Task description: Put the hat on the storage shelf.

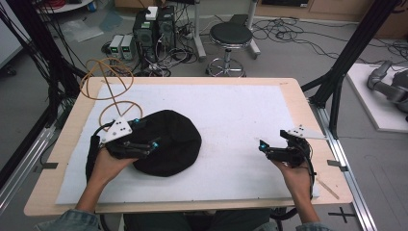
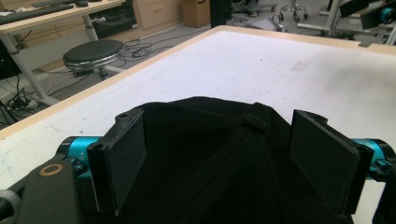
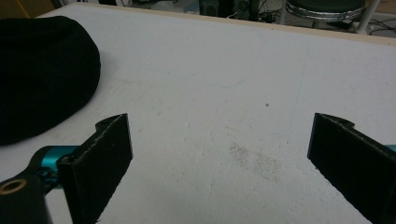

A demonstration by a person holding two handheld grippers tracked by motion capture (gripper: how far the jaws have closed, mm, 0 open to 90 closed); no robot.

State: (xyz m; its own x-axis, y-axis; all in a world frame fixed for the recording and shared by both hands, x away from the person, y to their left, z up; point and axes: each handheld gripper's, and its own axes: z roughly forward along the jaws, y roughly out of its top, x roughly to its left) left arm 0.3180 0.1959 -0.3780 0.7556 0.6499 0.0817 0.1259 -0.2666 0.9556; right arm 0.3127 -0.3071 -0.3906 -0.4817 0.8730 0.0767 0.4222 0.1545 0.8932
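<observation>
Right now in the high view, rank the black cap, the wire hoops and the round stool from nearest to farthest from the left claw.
1. Black cap: directly at the left claw, on the white mat.
2. Wire hoops: beyond it, at the table's far left corner.
3. Round stool: farthest, on the floor past the table's far edge.

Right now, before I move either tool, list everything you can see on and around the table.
cap: one, black, left half of the white mat, button on its crown
white mat: one, covers most of the table
table: one, light wood rim
wire hoops: a few, tan, far left corner of the table
stool: one, black seat, on the floor beyond the table
computer towers: two, black, on the floor beyond the table
left tool: one, black and teal, open around the cap
right tool: one, open over bare mat
</observation>
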